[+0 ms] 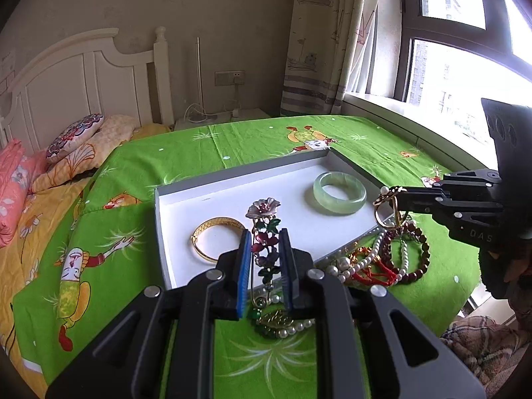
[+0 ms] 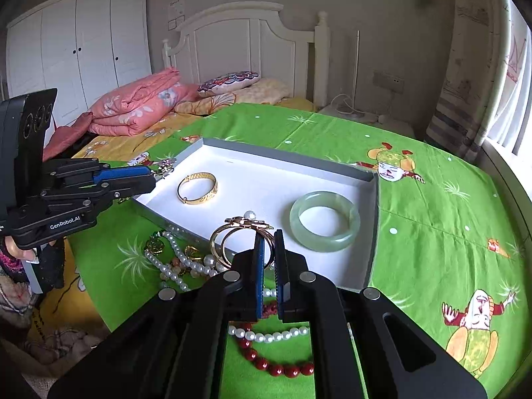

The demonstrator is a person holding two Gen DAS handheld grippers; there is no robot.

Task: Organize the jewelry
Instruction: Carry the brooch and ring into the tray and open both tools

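Since the white tray (image 2: 372,232) already keeps the gold bangle (image 2: 198,188) and jade bangle (image 2: 324,221) apart, my left gripper (image 1: 265,252) pinches the flower brooch (image 1: 264,232) and my right gripper (image 2: 268,254) clamps the pearl-topped gold bangle (image 2: 239,232), both lifted from the tangled heap (image 1: 382,259) beside it.

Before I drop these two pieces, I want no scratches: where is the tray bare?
Free: white floor between gold bangle and jade bangle, and along the tray's far wall. Crowded: the bead pile outside the near rim.
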